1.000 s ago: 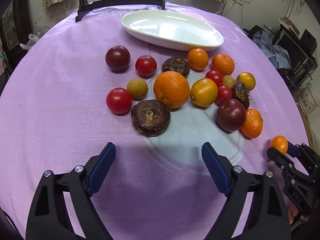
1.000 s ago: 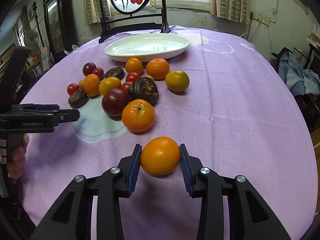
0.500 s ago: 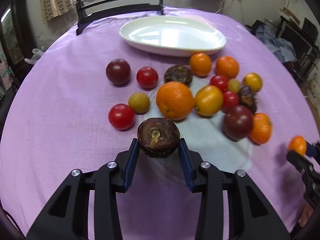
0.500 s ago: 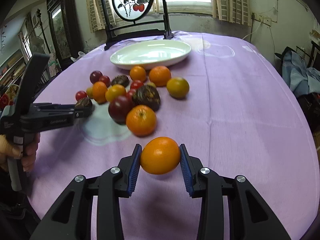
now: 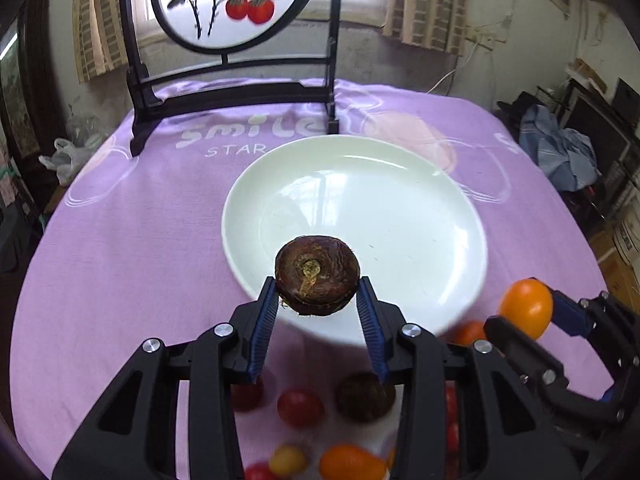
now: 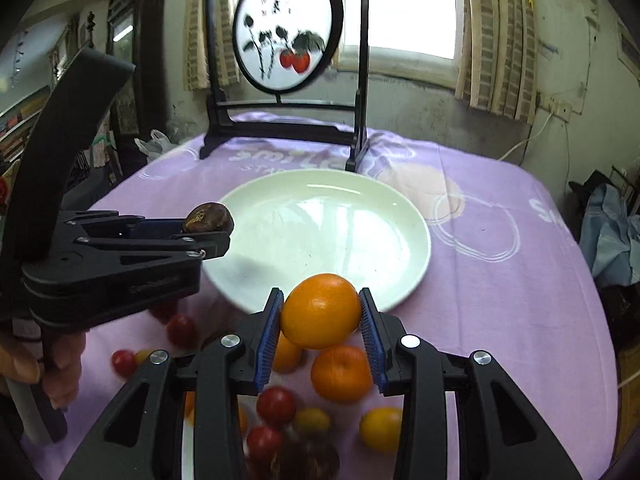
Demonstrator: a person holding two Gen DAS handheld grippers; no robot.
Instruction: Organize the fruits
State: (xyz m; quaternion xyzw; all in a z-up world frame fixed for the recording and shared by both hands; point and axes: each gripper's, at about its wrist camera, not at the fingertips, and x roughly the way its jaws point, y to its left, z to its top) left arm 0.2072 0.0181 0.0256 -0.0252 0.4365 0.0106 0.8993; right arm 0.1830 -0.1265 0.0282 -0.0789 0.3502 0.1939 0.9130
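Fruits (image 6: 276, 404) below lie blurred, half-hidden behind claws gripping brown fruit (image 5: 317, 274) and orange (image 6: 320, 316).

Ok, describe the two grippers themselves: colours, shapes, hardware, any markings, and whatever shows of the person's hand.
Both the left gripper and the right gripper are matte black plastic frames with triangular cut-outs, silver round screw heads at the joints, and ribbed blue pads on the fingers. From the right wrist view, the left gripper's side carries faint embossed lettering, too small to read. A bare hand wraps its handle; no sleeve or cables show.
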